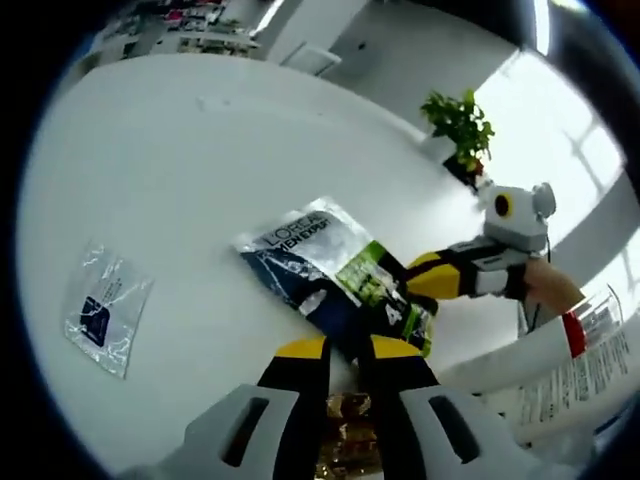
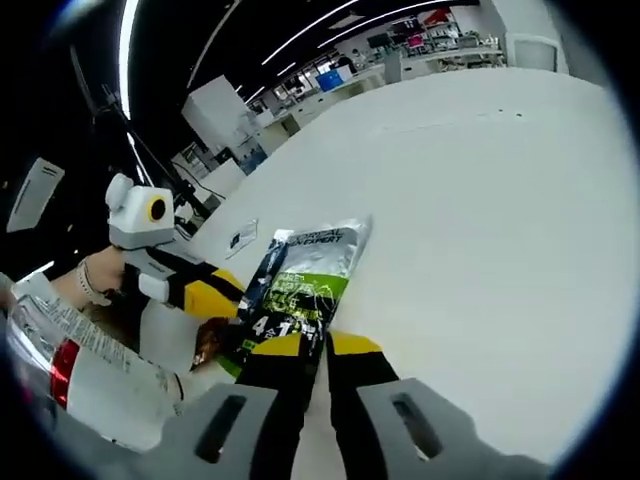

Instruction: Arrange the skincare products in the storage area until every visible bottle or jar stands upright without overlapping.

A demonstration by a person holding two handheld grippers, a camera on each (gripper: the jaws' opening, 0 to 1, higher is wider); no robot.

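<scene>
Both hand-held grippers [image 1: 345, 350] [image 2: 315, 345] pinch one silver skincare packet [image 1: 330, 270] on the white table [image 1: 180, 170].

1. A wide white table [image 1: 200, 180] runs to a far edge in both views; its top is plain and matte.
2. In the left gripper view a potted plant [image 1: 462, 125] with green leaves stands at the table's far right edge, before a bright window [image 1: 560, 120] that washes out that side.
3. Beyond the table's far left corner, shelves [image 1: 190, 25] hold small coloured items, blurred.
4. A white pillar [image 1: 310, 30] rises behind the far edge.
5. In the right gripper view the ceiling is dark, crossed by long light strips [image 2: 300, 35].
6. Desks and white cabinets [image 2: 215, 115] crowd the room beyond the table's far edge; a blue bin [image 2: 330, 78] sits among them.
</scene>
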